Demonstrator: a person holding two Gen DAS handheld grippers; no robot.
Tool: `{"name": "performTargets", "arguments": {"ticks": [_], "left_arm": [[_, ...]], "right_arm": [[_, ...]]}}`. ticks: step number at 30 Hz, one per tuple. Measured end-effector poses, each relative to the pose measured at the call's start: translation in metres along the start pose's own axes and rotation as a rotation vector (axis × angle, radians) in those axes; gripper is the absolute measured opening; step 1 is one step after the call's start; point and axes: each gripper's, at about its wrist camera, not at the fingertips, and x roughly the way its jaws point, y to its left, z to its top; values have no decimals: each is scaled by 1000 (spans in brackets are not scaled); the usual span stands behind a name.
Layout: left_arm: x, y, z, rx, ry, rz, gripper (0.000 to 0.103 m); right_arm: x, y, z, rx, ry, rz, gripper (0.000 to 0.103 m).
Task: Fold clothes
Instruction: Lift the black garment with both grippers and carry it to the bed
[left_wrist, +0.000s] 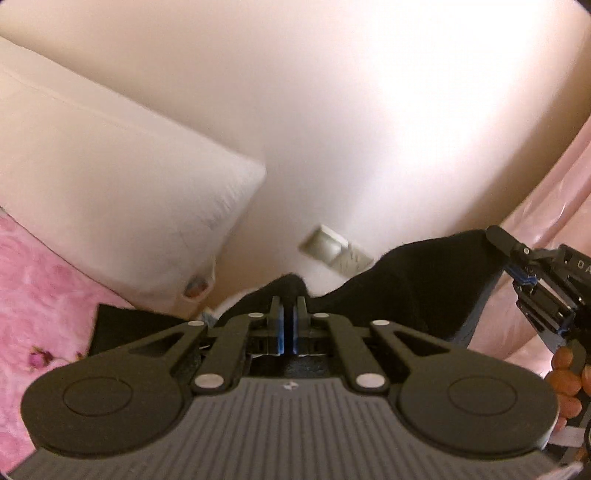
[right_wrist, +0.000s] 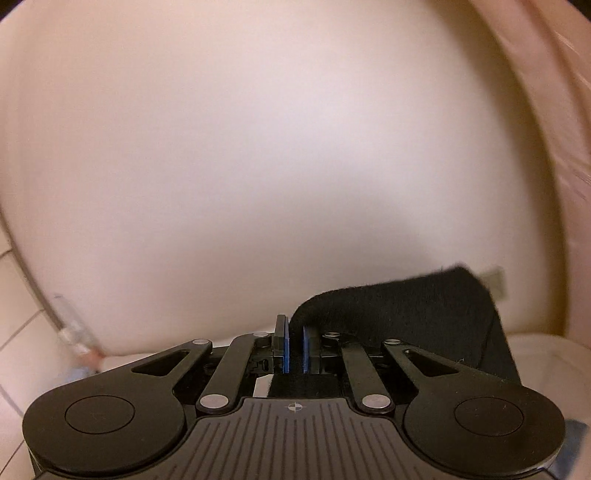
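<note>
Lying along the left edge of the view: a pink flowered bedspread (left_wrist: 40, 295), with a white pillow (left_wrist: 122, 206) resting on it against the cream wall (left_wrist: 332, 110). Hanging in the air in front of that wall, clear of the bed: a black garment (left_wrist: 413, 273), stretched between two grips, most likely to open it out flat and find an edge to fold along. How far the folding has got: not settled by these views, since only the top edge is showing.

Pinching the garment's left end: the left gripper (left_wrist: 287, 314), blue pads nearly together with only a thin dark strip of cloth between them. Sagging slightly in the middle, past a wall socket (left_wrist: 334, 251) behind. Clamping the right end: the right gripper (right_wrist: 294, 350), pads close with cloth running down between them, the rest draping off to its right. Gripping the handle below, at the right edge: a hand (left_wrist: 569, 376).
</note>
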Motion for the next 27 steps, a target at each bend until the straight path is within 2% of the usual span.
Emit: {"name": "performTargets", "arguments": {"ticks": [6,10,15,24,27], "left_arm": [[-103,22,1,-38,-197,42,1],[-189,40,-17,-71,-319,122,1],[-307,61,-49,-115,-470,239,1],[-539,65,-134,-167,-765,561,1],[-603,59,-164,-180,-832,683,2]], "right_arm": [[-3,68,-3,-52,-42,203,5],[4,126,-19,-81,-18,357,5],[2,197,-57,-75,45,540,5],[-43,384,-138,-74,211,893,5],[-49,444,-170,-84,273,987,5]]}}
